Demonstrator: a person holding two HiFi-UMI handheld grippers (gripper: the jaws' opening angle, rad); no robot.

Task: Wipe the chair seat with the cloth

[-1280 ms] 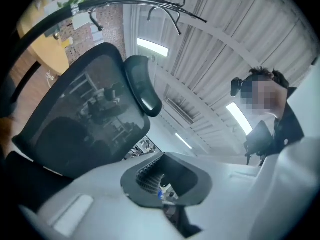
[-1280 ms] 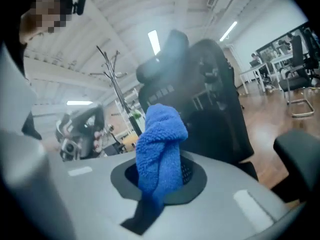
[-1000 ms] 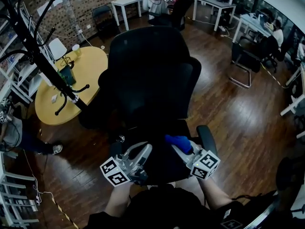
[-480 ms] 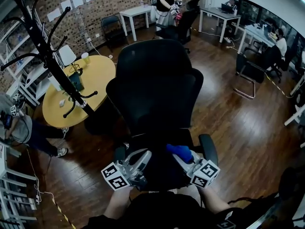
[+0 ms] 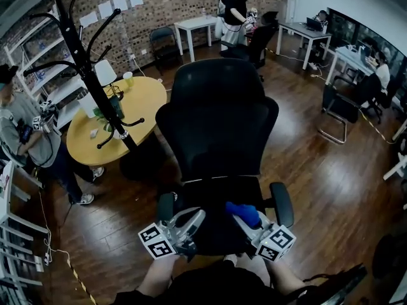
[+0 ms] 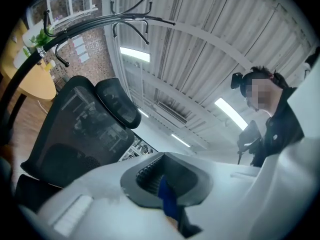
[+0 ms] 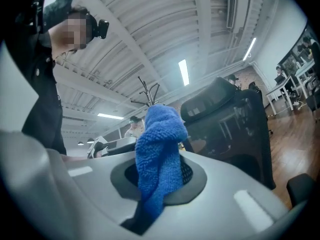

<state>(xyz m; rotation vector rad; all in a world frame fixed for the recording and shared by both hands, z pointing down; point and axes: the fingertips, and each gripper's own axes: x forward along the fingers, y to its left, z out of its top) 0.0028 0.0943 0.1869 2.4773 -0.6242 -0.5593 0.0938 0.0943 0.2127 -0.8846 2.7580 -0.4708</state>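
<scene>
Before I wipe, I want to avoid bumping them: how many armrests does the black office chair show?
2: the left armrest at the seat's left edge, the right armrest at its right edge. Neither looks hidden.

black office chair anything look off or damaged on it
Nothing stands out: the black mesh office chair stands upright, and the blue fluffy cloth is clamped in the right gripper over the seat's front.
</scene>
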